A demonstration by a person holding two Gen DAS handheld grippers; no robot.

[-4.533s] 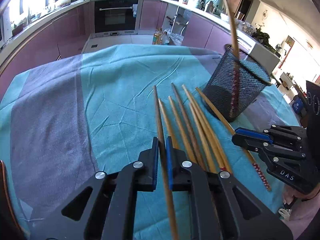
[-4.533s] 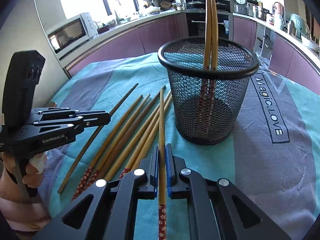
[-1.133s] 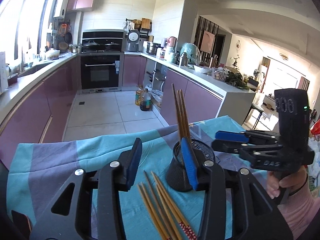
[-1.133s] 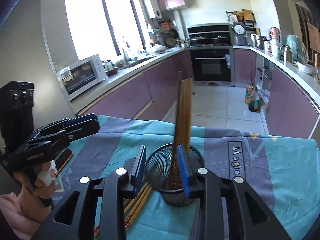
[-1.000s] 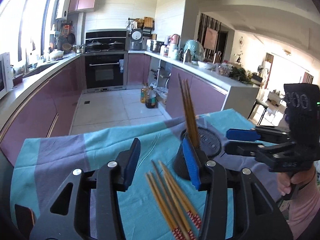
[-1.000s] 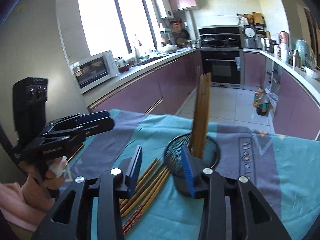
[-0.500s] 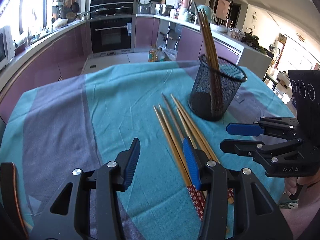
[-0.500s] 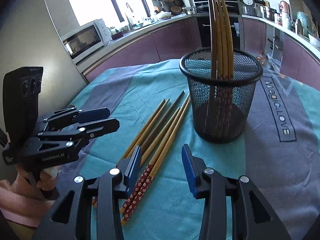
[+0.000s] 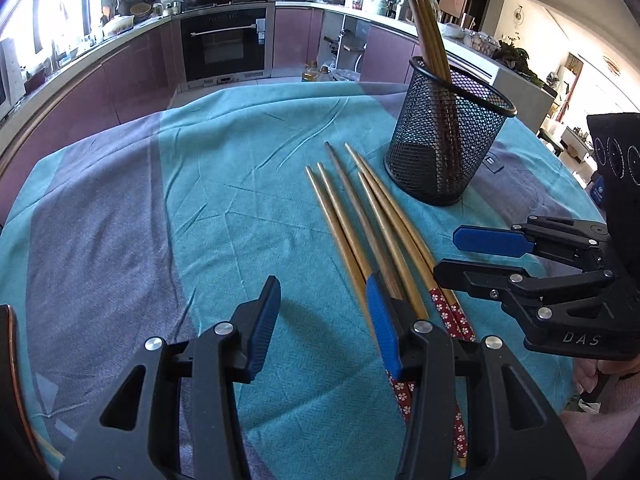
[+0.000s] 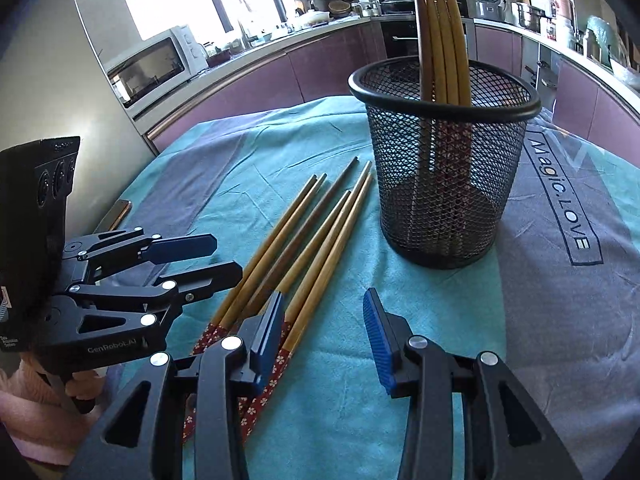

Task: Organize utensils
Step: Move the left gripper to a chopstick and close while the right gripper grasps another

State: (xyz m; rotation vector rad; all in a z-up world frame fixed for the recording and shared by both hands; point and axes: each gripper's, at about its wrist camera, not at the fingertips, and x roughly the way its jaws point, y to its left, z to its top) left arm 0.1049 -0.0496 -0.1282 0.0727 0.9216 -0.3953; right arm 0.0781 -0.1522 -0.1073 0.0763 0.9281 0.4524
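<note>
We see tan wooden chopsticks [image 9: 362,216] with red, white-flowered ends lying on a teal and grey-purple tablecloth [image 9: 224,184]. Our black grippers carry blue finger pads [image 10: 378,334], and the wire-mesh cup [image 10: 444,168] is black.

1. Five loose chopsticks [image 9: 372,224] lie side by side on the cloth, at 8 o'clock of the holder [image 9: 448,148], red flowered ends nearest.
2. The black mesh holder stands upright; four chopsticks [image 10: 440,40] lean inside, tips up.
</note>
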